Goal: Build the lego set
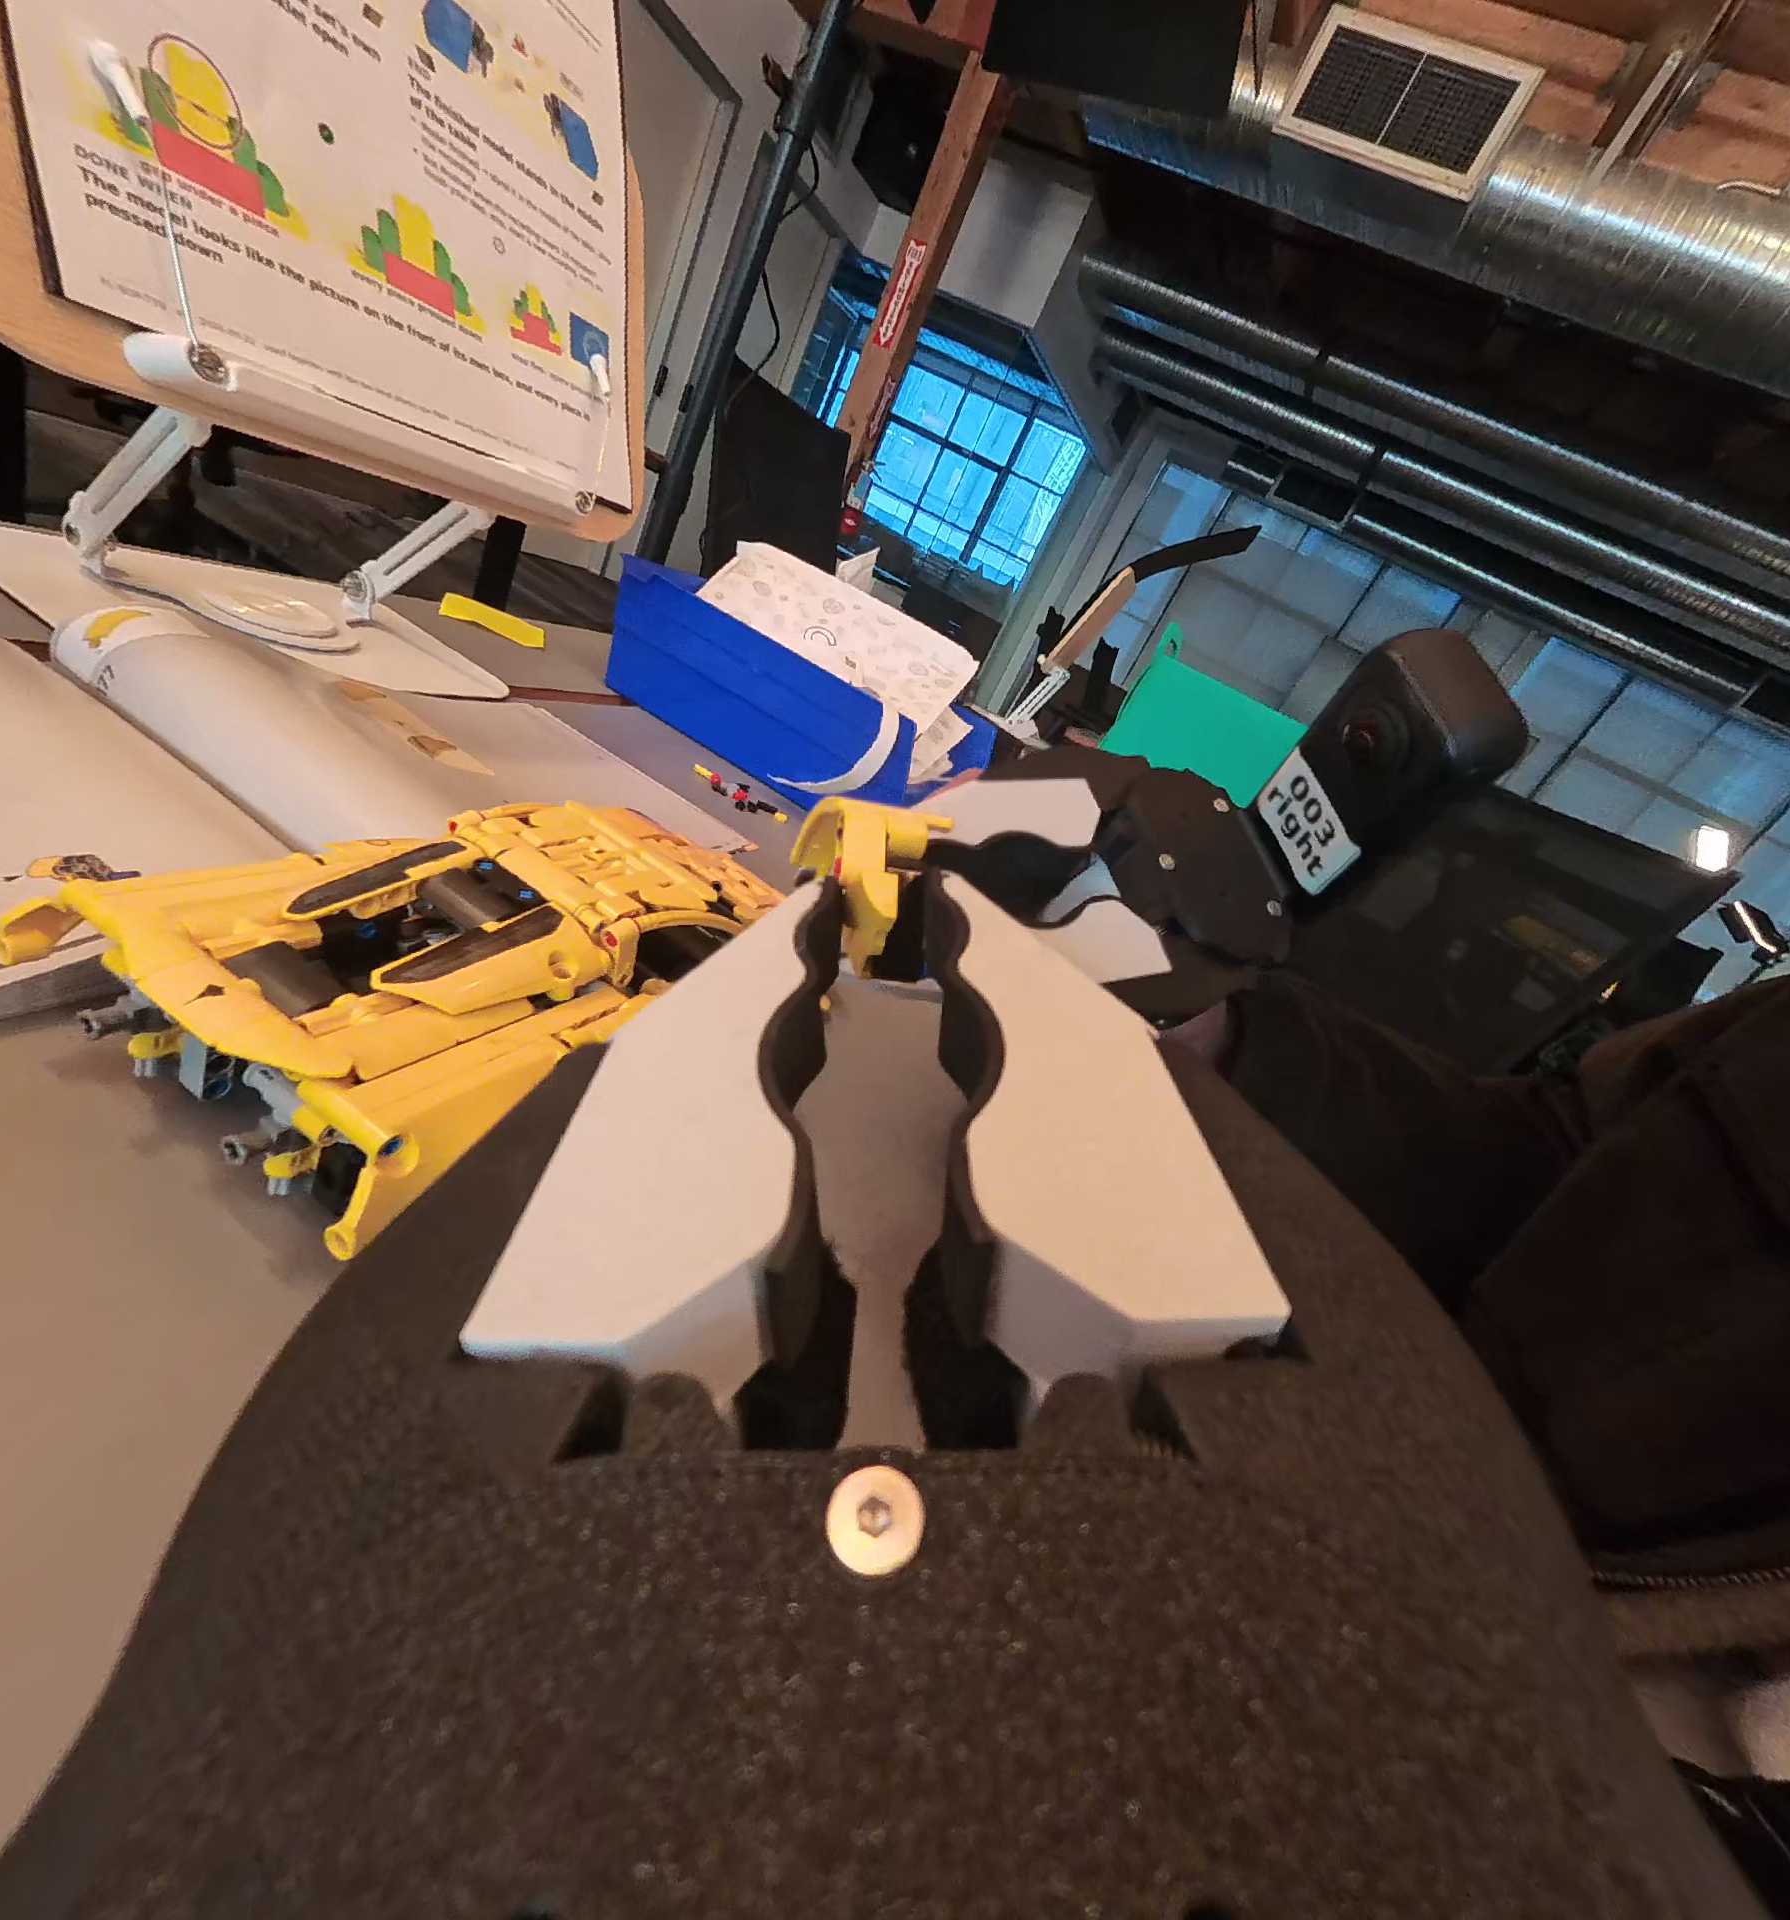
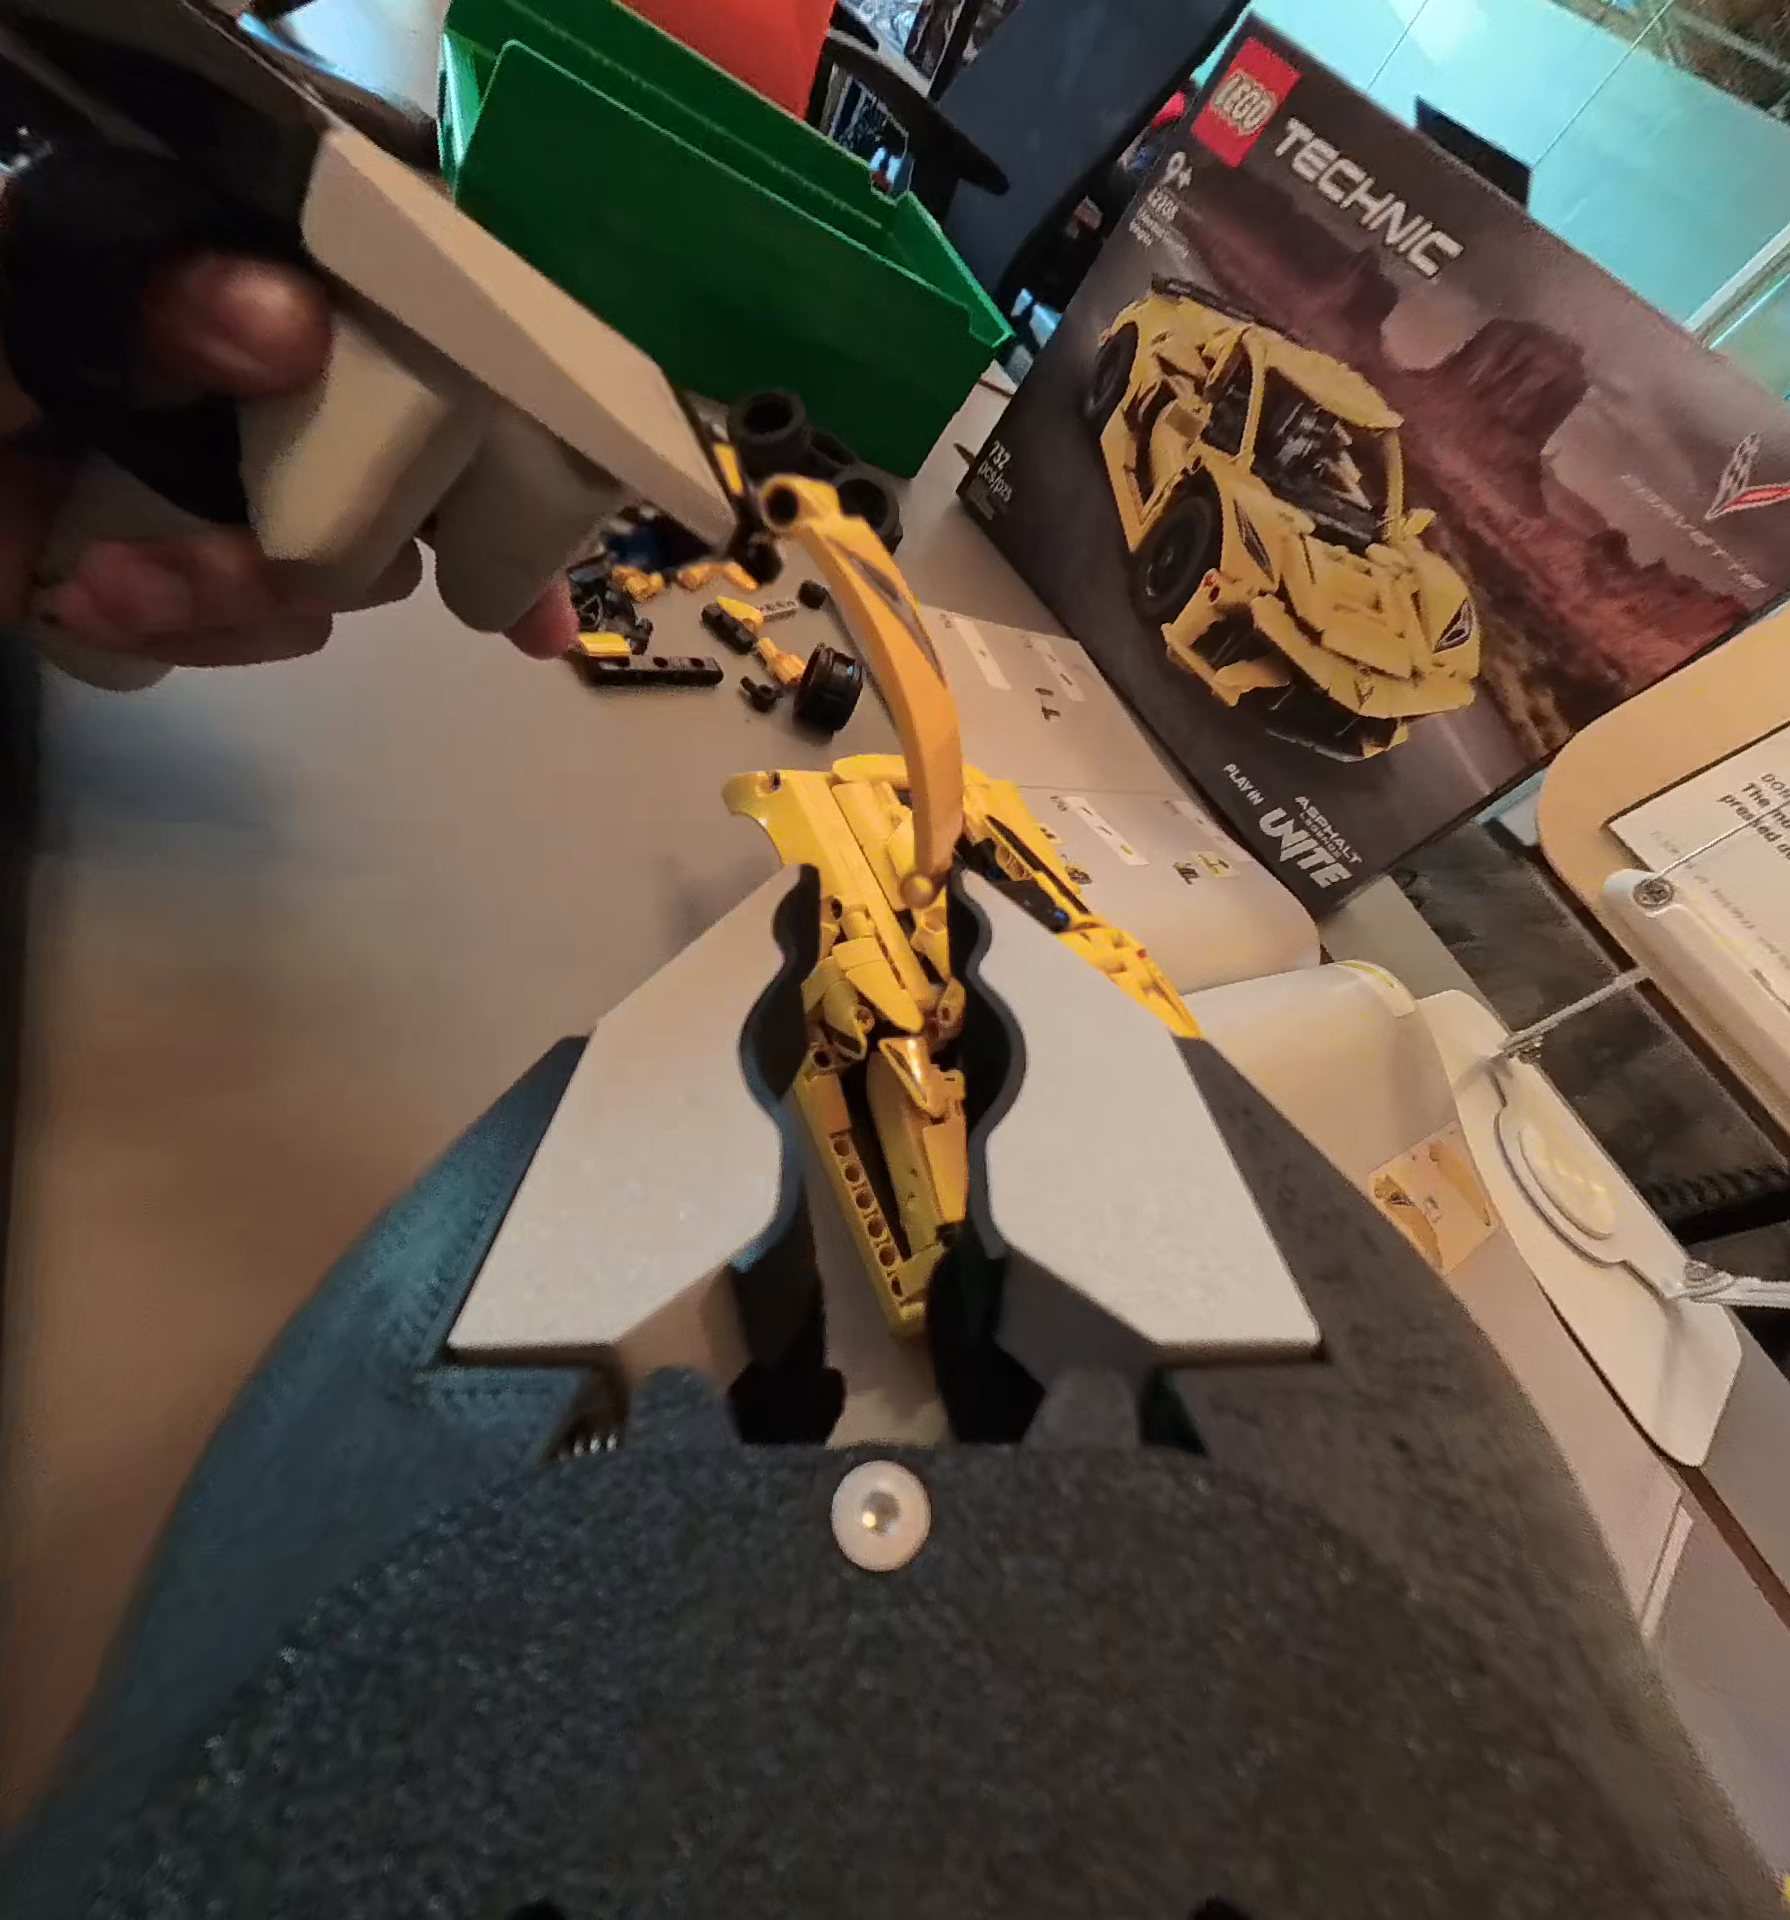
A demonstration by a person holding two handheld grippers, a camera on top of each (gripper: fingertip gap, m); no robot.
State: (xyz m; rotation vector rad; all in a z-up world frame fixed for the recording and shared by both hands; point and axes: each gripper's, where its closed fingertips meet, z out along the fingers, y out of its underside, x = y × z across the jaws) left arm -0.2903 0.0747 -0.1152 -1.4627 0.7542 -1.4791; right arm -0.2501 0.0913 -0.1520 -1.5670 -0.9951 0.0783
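Yellow curved lego panel [image 2: 901,675] between both tools

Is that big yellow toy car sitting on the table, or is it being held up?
On the table. The yellow car lies flat on the grey tabletop, partly on an open booklet; the left gripper pinches only a separate small piece.

Bare table [image 2: 278,831] is left open on the near left side. The far side is blocked by loose parts [image 2: 725,623], green bin [image 2: 725,260] and box [image 2: 1390,499]; the right is blocked by car [image 1: 382,966], booklet [image 1: 91,790] and stand [image 1: 278,582].
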